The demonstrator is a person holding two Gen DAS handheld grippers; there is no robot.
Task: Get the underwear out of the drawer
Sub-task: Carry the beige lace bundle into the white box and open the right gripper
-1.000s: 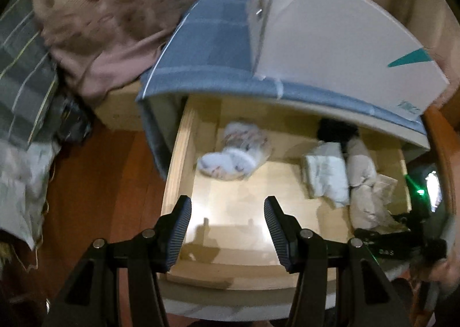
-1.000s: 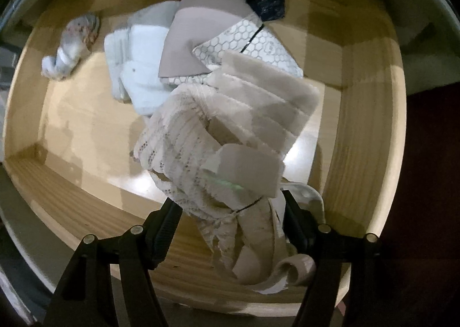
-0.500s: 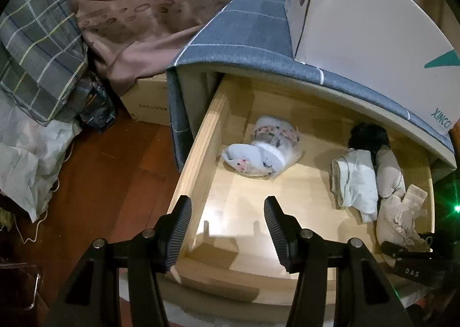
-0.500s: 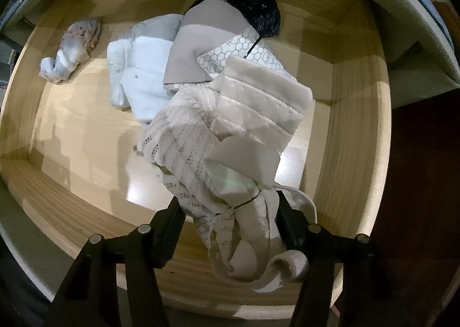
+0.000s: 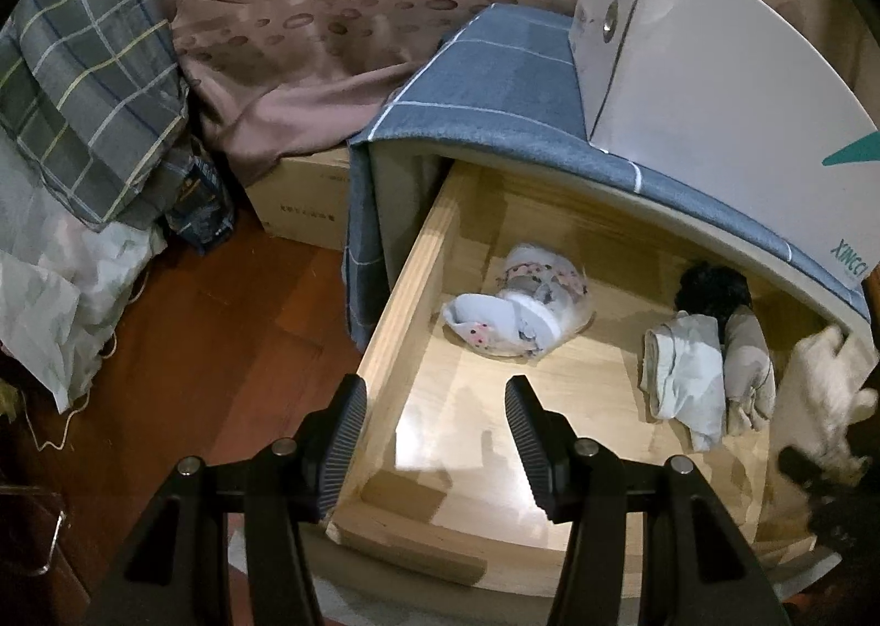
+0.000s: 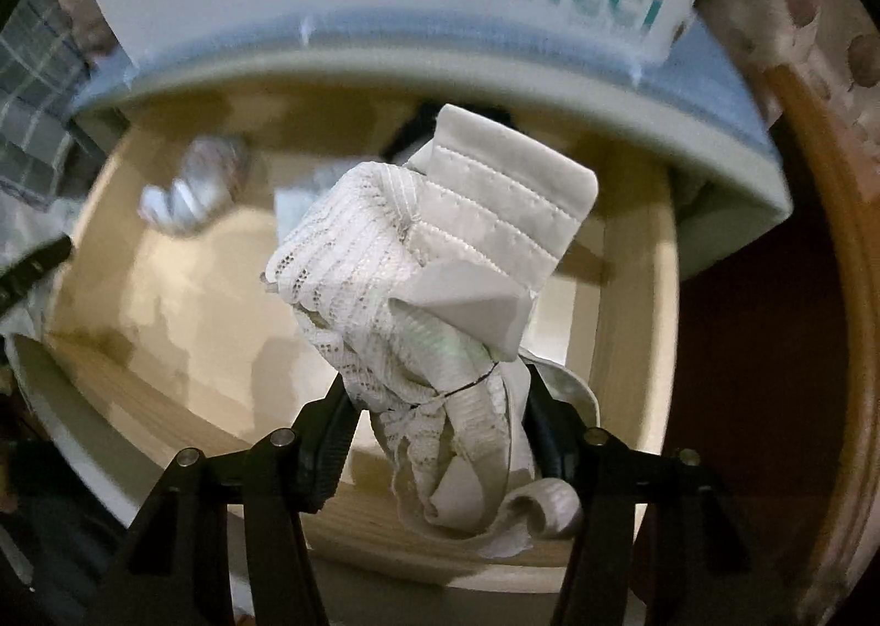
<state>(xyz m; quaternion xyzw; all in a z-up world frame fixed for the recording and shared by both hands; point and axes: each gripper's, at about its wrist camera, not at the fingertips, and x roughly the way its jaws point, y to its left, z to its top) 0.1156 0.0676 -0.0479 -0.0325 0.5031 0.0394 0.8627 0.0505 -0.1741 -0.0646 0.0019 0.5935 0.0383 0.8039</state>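
Lift-out step: right gripper (image 6: 434, 400) clamped on lace underwear (image 6: 418, 268), seemingly above drawer (image 5: 407, 296); left gripper (image 5: 434, 439) open, empty, drawer's 7 o'clock; next: carry clear

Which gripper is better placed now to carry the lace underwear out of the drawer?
Right. The right gripper is already clamped on the lace underwear, above the drawer. The left gripper is open and holds nothing.
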